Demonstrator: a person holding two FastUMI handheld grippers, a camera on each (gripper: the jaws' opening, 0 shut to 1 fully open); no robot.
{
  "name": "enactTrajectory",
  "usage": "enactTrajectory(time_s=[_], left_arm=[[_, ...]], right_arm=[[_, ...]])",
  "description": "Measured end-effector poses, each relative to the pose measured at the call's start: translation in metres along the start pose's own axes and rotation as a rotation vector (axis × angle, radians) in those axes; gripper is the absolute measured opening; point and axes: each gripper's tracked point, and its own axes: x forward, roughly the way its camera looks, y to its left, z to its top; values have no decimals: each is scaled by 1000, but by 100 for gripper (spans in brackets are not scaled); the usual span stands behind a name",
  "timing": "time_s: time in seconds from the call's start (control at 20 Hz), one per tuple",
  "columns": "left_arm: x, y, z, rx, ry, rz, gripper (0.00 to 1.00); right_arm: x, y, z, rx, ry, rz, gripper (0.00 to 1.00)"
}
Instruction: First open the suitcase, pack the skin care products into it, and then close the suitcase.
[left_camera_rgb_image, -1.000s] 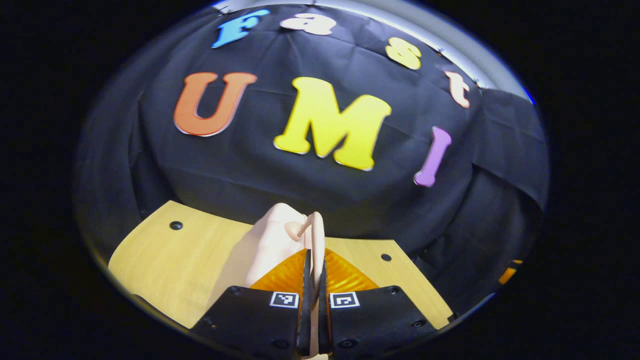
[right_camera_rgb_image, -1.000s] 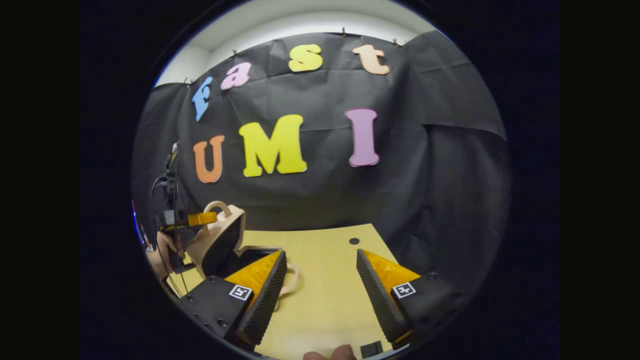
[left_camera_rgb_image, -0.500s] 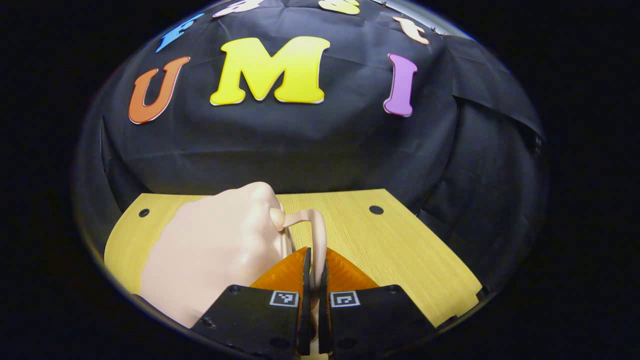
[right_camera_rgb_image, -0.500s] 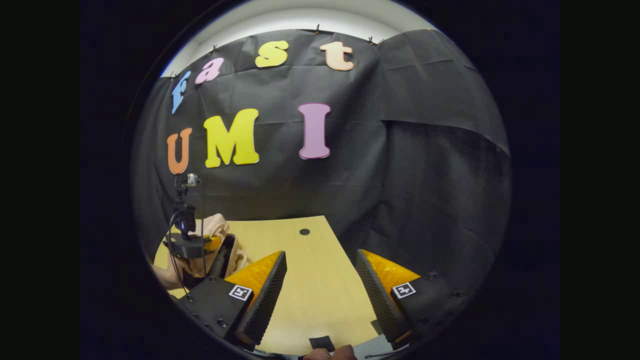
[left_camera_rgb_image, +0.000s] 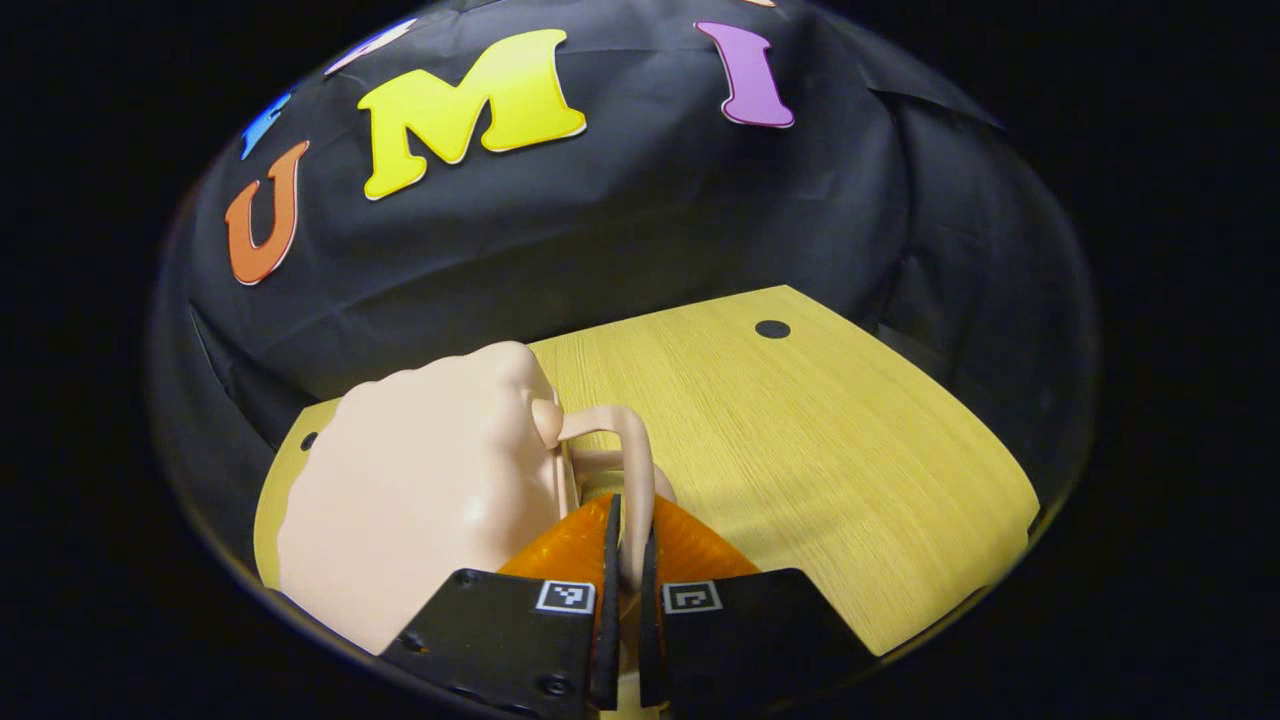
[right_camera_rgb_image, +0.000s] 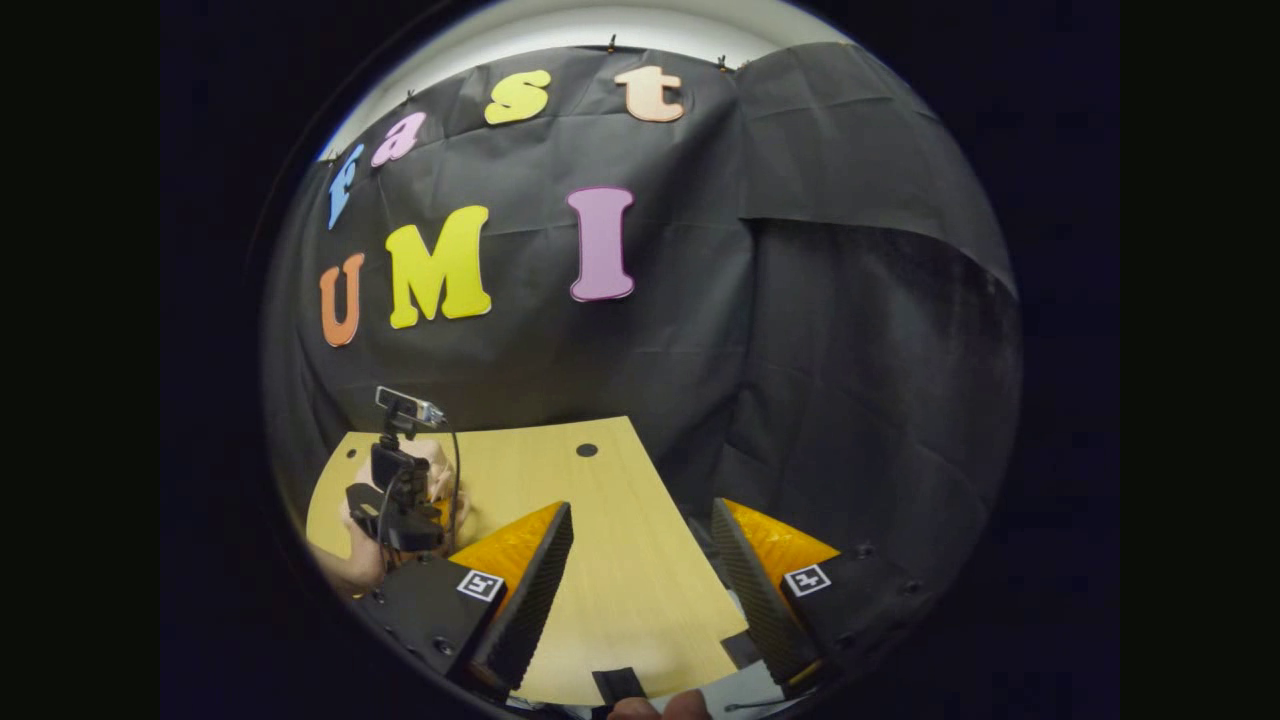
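In the left gripper view a pale pink suitcase (left_camera_rgb_image: 420, 480) lies on the wooden table (left_camera_rgb_image: 820, 440), its lid lowered onto the base. My left gripper (left_camera_rgb_image: 625, 540) is shut on the suitcase's lid handle (left_camera_rgb_image: 628, 470), the loop pinched between both fingers. A second handle loop shows just beneath it. In the right gripper view my right gripper (right_camera_rgb_image: 640, 560) hangs open above the table's right part, with nothing between its fingers. At that view's left edge stands the left gripper (right_camera_rgb_image: 400, 490), held by a hand, with a bit of the pink suitcase (right_camera_rgb_image: 435, 462) behind it.
The table (right_camera_rgb_image: 590, 500) has round holes near its far corners (left_camera_rgb_image: 772, 328). Black cloth walls the booth close behind the table. A small dark object (right_camera_rgb_image: 618, 684) lies at the table's near edge, with a fingertip (right_camera_rgb_image: 660, 708) beside it.
The left gripper has swung the lid down by its handle, from upright to lying on the base. The right gripper has drawn back and to the right, staying open.
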Motion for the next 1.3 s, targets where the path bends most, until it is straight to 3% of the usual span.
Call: enactTrajectory(time_s=[0.2,0.25,0.3,0.4,0.45,0.6,0.75,0.85,1.1,1.3], left_arm=[[1,-16,-6,37,75,-67,20],[-2,-22,-3,31,76,-86,49],[-9,-26,1,22,66,-102,48],[-28,-24,11,-2,48,-107,95],[-39,-22,20,-19,22,-115,100],[-84,4,64,-93,-113,-87,100],[-142,52,129,-152,-329,8,100],[-187,91,161,-152,-440,109,100],[-264,154,189,-195,-593,267,99],[-281,161,191,-219,-641,240,99]], right_arm=[[14,13,5,8,-2,56,82],[18,18,8,-1,-6,73,83],[22,24,11,-12,-14,91,83],[30,38,22,-33,-34,129,82],[33,47,28,-41,-45,146,82],[42,82,47,-58,-77,217,83],[46,125,73,-90,-132,303,80],[47,156,89,-96,-168,362,82],[34,209,138,-80,-322,409,80],[21,235,145,-50,-369,419,83]])
